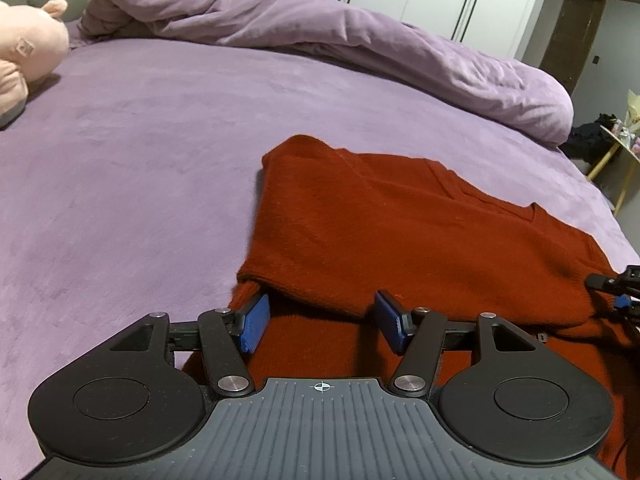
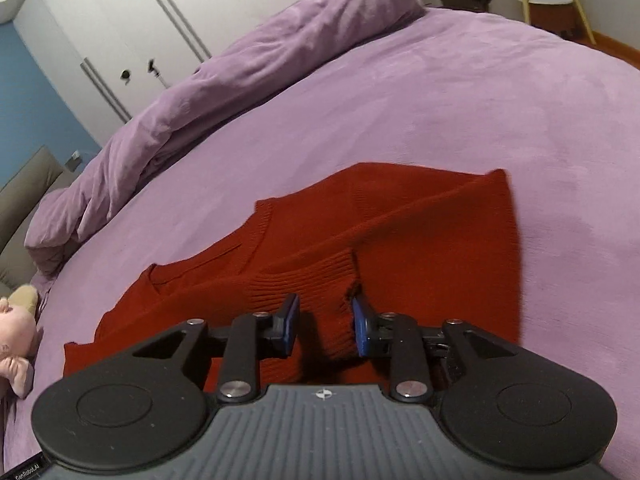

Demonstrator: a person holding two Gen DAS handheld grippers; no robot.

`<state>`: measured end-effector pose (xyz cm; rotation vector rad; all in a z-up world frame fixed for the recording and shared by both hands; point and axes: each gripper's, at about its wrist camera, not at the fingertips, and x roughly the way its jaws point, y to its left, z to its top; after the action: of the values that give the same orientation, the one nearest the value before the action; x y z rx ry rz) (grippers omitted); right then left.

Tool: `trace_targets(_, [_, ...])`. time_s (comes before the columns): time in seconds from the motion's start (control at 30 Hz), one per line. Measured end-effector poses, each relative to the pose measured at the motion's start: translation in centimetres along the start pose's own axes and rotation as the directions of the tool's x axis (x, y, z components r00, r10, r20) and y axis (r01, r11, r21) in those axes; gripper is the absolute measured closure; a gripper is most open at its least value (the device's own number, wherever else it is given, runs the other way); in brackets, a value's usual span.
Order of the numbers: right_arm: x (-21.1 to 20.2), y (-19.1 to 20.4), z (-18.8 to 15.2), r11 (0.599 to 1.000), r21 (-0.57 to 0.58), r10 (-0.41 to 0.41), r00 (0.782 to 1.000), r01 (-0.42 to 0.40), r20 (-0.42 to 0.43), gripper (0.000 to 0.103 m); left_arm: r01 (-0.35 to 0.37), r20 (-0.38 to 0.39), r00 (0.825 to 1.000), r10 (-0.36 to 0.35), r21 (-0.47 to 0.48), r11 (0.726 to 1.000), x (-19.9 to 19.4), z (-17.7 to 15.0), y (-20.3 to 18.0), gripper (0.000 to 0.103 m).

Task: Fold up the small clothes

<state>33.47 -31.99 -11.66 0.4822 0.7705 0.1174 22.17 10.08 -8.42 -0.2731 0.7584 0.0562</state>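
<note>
A dark red knitted sweater (image 1: 400, 232) lies on the purple bed sheet (image 1: 120, 180), partly folded over itself. My left gripper (image 1: 322, 322) is open, its blue pads (image 1: 254, 326) on either side of a folded edge near the sweater's near left corner. In the right wrist view the sweater (image 2: 420, 232) lies spread with a ribbed cuff (image 2: 320, 280) folded towards me. My right gripper (image 2: 325, 326) is open with the ribbed cuff between its blue pads (image 2: 362, 330), not pinched. The right gripper's tip also shows in the left wrist view (image 1: 616, 286) at the sweater's right edge.
A bunched purple duvet (image 1: 360, 44) lies along the far side of the bed. A pink plush toy (image 1: 28, 52) sits at the far left, also in the right wrist view (image 2: 16, 340). White wardrobe doors (image 2: 120, 28) stand behind. A yellow-legged stand (image 1: 616, 160) is beside the bed.
</note>
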Motion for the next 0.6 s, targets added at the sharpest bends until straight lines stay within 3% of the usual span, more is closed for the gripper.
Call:
trace_targets(0.03, [0.2, 0.6, 0.0, 0.999, -0.037, -0.014, 1.000, 0.014, 0.000, 0.096, -0.001, 0.000, 1.000, 0.001, -0.001, 1.000, 0.0, 0.1, 0.0, 0.040])
trace_targets(0.07, [0.2, 1.2, 0.1, 0.997, -0.075, -0.026, 1.000, 0.026, 0.000, 0.099, 0.000, -0.001, 1.000, 0.000, -0.003, 1.000, -0.1, 0.2, 0.0, 0.040])
trace_targets(0.17, [-2.1, 3.2, 0.1, 0.974, -0.202, -0.077, 0.988, 0.103, 0.133, 0.100, 0.007, 0.007, 1.000, -0.006, -0.011, 1.000, -0.4, 0.5, 0.1, 0.041])
trace_targets(0.27, [-3.5, 4.0, 0.3, 0.929, -0.278, -0.168, 0.949, 0.242, 0.266, 0.100, 0.027, -0.012, 1.000, -0.027, -0.015, 1.000, -0.2, 0.7, 0.2, 0.041])
trace_targets(0.37, [-2.6, 2.9, 0.2, 0.899, -0.304, -0.243, 0.937, 0.314, 0.249, 0.100, 0.020, -0.028, 0.999, -0.020, 0.016, 1.000, -0.1, 0.6, -0.3, 0.041])
trace_targets(0.5, [-0.9, 1.6, 0.3, 0.894, -0.279, -0.315, 0.935, 0.350, 0.164, 0.098, 0.013, -0.064, 0.998, -0.010, 0.054, 0.998, -1.4, 0.7, -0.6, 0.043])
trace_targets(0.57, [-1.9, 1.7, 0.3, 0.874, -0.230, -0.373, 0.894, 0.428, 0.247, 0.095, 0.043, -0.030, 0.999, -0.041, 0.059, 0.997, -2.8, 1.1, -0.4, 0.042])
trace_targets(0.6, [-2.1, 2.1, 0.2, 0.880, -0.216, -0.363, 0.892, 0.423, 0.271, 0.091, 0.042, 0.000, 0.999, -0.042, 0.061, 0.997, -3.3, 1.5, -0.4, 0.040])
